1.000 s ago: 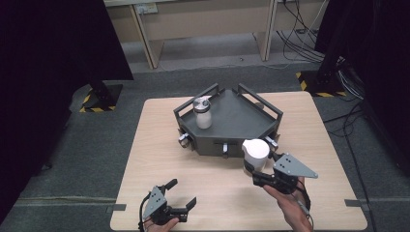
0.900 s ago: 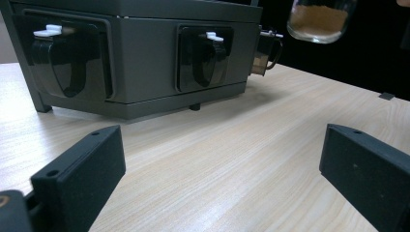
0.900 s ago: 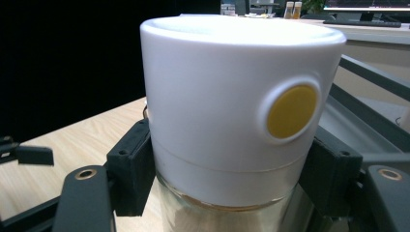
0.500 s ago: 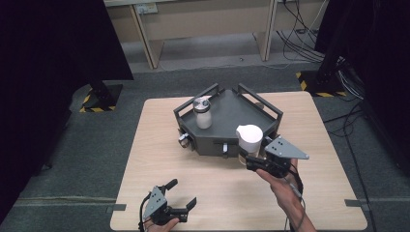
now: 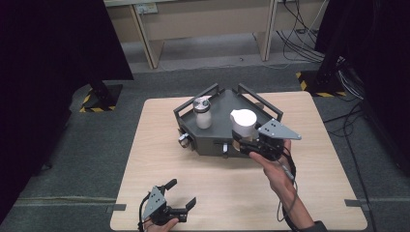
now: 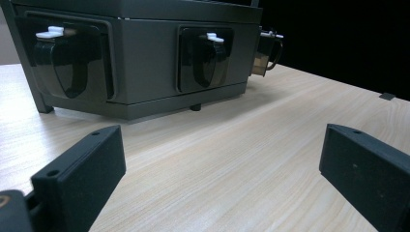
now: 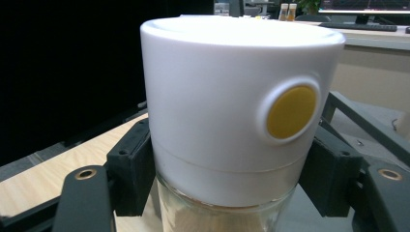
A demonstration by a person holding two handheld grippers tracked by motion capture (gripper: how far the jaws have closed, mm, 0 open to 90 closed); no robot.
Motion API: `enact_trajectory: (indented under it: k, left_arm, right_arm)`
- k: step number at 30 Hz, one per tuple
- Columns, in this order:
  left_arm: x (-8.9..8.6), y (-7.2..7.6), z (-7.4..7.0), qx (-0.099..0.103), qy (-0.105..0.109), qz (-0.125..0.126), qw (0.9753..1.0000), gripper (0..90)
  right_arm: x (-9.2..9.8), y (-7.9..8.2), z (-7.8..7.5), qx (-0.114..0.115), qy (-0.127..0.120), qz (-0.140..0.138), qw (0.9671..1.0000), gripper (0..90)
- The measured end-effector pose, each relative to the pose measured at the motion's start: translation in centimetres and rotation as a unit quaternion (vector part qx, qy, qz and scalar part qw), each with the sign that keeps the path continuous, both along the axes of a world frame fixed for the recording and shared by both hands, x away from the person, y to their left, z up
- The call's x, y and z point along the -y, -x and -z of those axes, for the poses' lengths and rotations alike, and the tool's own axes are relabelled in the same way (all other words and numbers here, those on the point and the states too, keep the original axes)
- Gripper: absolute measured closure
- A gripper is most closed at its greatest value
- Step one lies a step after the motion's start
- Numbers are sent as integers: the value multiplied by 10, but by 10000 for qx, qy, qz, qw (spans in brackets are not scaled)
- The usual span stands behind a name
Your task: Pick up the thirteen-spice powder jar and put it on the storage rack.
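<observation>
Carried up and inward over the last second, from the near right corner of the dark three-sided tray (image 5: pixel 220 140) to above its floor: the white-capped glass jar (image 5: pixel 243 123), now just right of centre in the high view. Clamped on it just under the cap, the right tool (image 5: pixel 254 145), jaws pressed against both sides in the right gripper view, yellow dot (image 7: pixel 291 112) on the cap facing the camera. Whether the base touches the tray floor yet, cannot tell. Standing upright at the tray's upper left, well apart from it, a second jar with a silver lid (image 5: pixel 202 112). Unmoved at the lower left of the worktop (image 5: pixel 159 145), the left tool (image 5: pixel 175 205), jaws spread wide, nothing between them, tray front in sight. Reads as a placement nearly finished: lowering and release probably next.
</observation>
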State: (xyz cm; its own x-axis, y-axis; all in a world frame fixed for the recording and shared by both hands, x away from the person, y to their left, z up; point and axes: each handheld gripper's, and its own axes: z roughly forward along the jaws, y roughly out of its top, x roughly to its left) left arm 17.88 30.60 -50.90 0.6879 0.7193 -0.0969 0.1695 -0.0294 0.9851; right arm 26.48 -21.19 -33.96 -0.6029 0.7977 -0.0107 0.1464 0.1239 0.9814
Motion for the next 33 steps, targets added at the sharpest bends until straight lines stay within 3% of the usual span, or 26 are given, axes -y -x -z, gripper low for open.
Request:
enact_trajectory:
  k: [11,33]
  left_arm:
    - [0,0,0,-6,5,22,10000,18]
    - [0,2,1,5,22,18,10000,19]
  right_arm:
    - [-11,-20,-4,20,43,338,9994,305]
    - [-36,-56,7,-30,102,778,9969,305]
